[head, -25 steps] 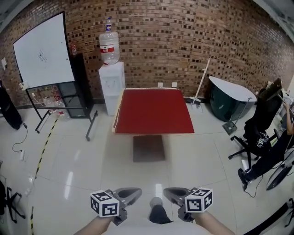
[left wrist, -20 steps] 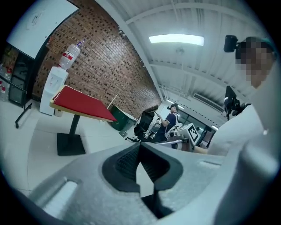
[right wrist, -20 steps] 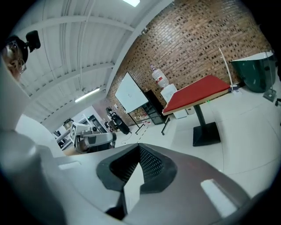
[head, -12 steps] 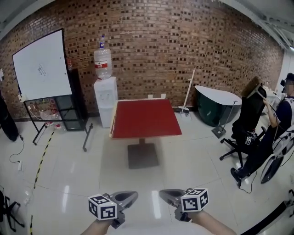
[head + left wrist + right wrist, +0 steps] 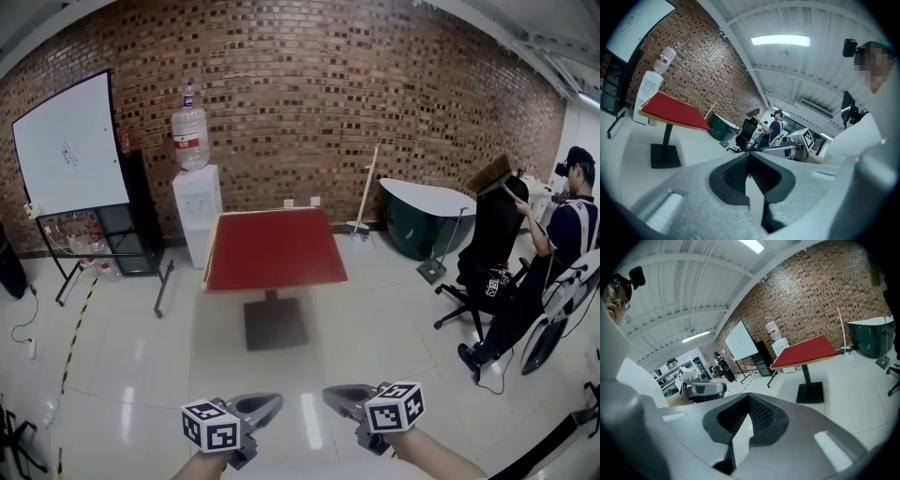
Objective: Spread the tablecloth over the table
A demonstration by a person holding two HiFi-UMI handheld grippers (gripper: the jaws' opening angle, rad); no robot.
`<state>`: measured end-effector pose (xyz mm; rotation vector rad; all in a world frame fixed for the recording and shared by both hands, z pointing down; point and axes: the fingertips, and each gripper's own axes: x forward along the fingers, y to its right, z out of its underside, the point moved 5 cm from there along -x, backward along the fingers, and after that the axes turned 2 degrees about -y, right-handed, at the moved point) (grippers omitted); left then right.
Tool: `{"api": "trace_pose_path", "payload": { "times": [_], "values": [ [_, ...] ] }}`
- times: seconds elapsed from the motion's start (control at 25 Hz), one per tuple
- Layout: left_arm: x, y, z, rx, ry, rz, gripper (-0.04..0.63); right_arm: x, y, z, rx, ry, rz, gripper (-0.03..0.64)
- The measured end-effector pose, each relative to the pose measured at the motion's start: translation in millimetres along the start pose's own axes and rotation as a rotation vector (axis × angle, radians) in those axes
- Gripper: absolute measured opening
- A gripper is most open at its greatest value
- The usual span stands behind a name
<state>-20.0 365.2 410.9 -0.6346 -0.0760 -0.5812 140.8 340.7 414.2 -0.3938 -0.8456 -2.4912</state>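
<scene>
A red tablecloth (image 5: 273, 248) lies flat over the square pedestal table (image 5: 272, 323) far ahead by the brick wall, with a wooden edge showing along the left and front. It also shows as the red tablecloth (image 5: 670, 108) in the left gripper view and the red tablecloth (image 5: 806, 352) in the right gripper view. My left gripper (image 5: 275, 402) and right gripper (image 5: 329, 395) hang side by side at the bottom of the head view, well short of the table. The left gripper (image 5: 751, 161) and right gripper (image 5: 749, 404) are both shut with nothing between the jaws.
A whiteboard (image 5: 66, 141) on a stand and a water dispenser (image 5: 197, 211) stand left of the table. A broom (image 5: 367, 187) and a dark tub (image 5: 422, 216) are to its right. An office chair (image 5: 487, 244) and a seated person (image 5: 572, 216) are at the far right. Glossy tiled floor lies between.
In the head view the table has drifted left and shrunk, and more of the room's right side with the seated person shows. Both grippers stay shut at the bottom edge.
</scene>
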Motion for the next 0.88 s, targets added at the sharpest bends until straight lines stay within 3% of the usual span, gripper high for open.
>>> {"api": "trace_pose_path", "payload": {
  "times": [0.88],
  "values": [
    [24,-4,3,-0.03,-0.03,-0.035,0.002,-6,18,0,0.018,-0.006,-0.035,0.002]
  ]
}}
